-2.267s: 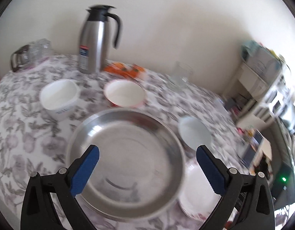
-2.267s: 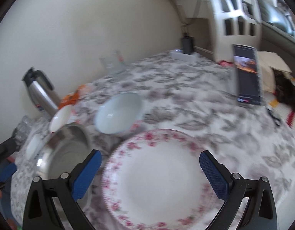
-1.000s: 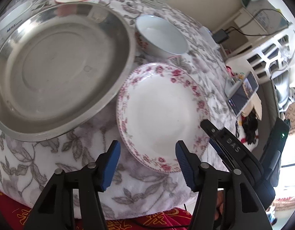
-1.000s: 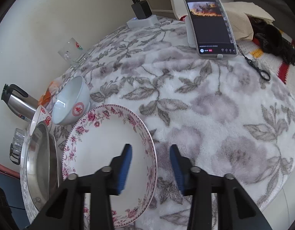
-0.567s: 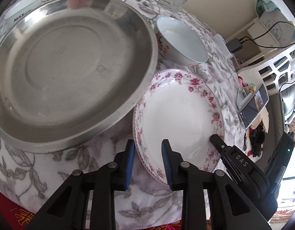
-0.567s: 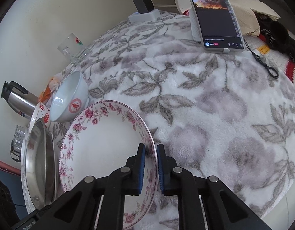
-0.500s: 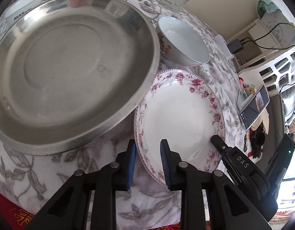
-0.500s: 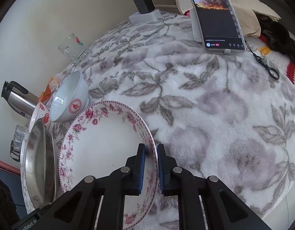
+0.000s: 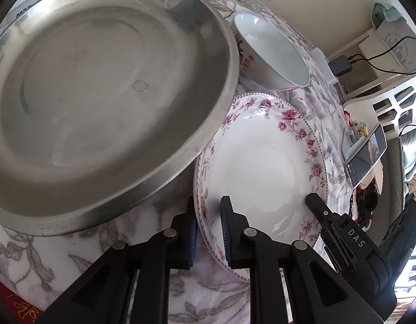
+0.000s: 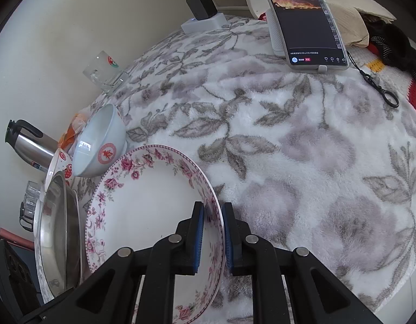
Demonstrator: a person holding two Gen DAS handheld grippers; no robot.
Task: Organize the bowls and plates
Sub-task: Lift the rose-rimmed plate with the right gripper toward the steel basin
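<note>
Both grippers pinch the rim of the floral plate [image 9: 262, 167], which lies on the flowered cloth [image 10: 302, 162] just beside the steel basin [image 9: 99, 94]: the left gripper [image 9: 208, 229] has just been closing and now clamps the near rim, while the right gripper [image 10: 213, 232] is clamped on the opposite edge. The hold is only thin pads on glazed china (a slippery pairing), so an uneven lift could twist the plate free. The plate's far side sits tucked under the basin's lip, with the white bowl [image 9: 270, 54] close by, so raising it carelessly may knock either one.
</note>
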